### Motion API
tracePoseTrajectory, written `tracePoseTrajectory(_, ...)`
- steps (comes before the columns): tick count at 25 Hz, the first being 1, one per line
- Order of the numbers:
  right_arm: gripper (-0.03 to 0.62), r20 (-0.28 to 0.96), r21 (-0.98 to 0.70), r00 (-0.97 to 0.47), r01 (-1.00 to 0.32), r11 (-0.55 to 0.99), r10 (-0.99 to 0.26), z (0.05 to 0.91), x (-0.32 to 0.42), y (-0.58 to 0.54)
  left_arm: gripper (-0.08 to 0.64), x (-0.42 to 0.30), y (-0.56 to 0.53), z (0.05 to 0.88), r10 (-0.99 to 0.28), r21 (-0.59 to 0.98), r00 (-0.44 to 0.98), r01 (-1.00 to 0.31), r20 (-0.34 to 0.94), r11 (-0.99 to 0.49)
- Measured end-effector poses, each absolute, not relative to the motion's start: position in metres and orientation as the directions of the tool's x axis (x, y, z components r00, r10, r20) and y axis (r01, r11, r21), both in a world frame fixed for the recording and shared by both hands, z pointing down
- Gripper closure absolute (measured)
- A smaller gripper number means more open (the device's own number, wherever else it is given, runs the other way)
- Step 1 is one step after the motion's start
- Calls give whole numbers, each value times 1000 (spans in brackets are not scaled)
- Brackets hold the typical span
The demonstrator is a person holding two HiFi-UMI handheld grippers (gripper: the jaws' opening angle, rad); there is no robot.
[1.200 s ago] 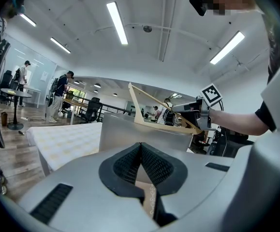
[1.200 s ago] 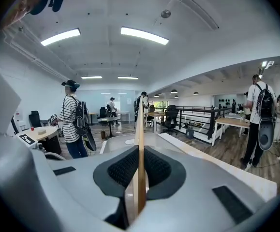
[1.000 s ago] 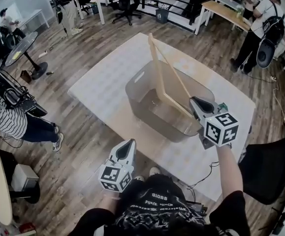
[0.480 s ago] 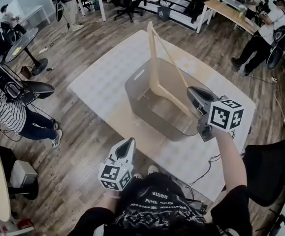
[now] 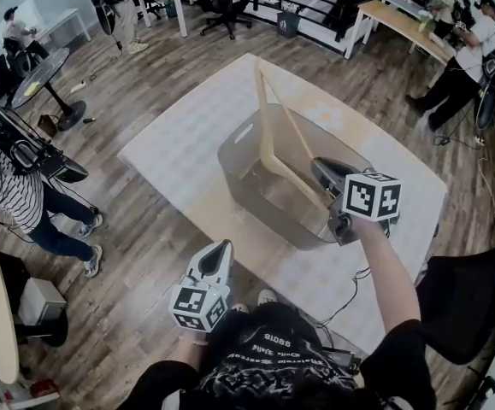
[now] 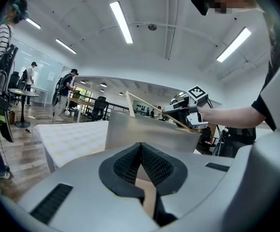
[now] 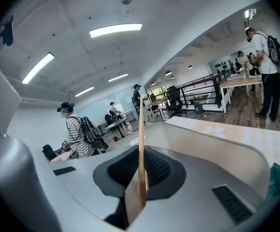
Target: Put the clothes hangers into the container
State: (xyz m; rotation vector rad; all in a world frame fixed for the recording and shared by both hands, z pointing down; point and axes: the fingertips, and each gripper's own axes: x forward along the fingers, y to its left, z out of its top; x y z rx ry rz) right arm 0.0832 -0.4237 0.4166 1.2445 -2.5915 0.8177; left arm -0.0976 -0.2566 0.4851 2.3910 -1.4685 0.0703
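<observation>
While nothing is asked of it, the left gripper (image 5: 223,248) is held low, short of the near edge of the table (image 5: 166,148). Its jaws are brought together on nothing, presumably so that the work is left to the other hand. Further right, the grey container (image 5: 240,148) is stood on the table, open side up, so that things can be lowered in from above. A wooden clothes hanger (image 5: 264,118) is held tilted within it, the lower part sunk below the rim and one end raised well above it. Whether the wood touches the bottom cannot be settled through the cloudy wall. At the right, the right gripper (image 5: 321,171) is clamped on the hanger's thin edge, over the container's near-right side, a hold judged suited to lowering it and letting go.
</observation>
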Motion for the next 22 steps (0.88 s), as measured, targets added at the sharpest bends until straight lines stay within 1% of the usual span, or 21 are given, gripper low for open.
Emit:
tracePoseTrajectory(6,549,374,-487,-634,-755,438,-677,434,80,-437,540,-93,-266,487,-855,250,472,-873,213,-419)
tracePoseTrajectory(10,549,401,-483,-622,-767,421,-673,447,79,-440,540,-97,-269,489,-856,251,465,-877,225,-410)
tracePoseTrajectory(15,549,369,-516,-623,-754,406,-690,450,76,-450,540,-108,-274,493,-868,250,442,-887,227,-387)
tracePoseTrajectory(18,548,370,-549,-609,-753,363,-702,457,80,-453,540,-107,-274,496,-866,250,442,-888,232,-386)
tracePoseTrajectory(22,548,412,-527,-601,-770,358,-686,468,80,-453,540,-99,-276,491,-861,248,453,-883,234,-397)
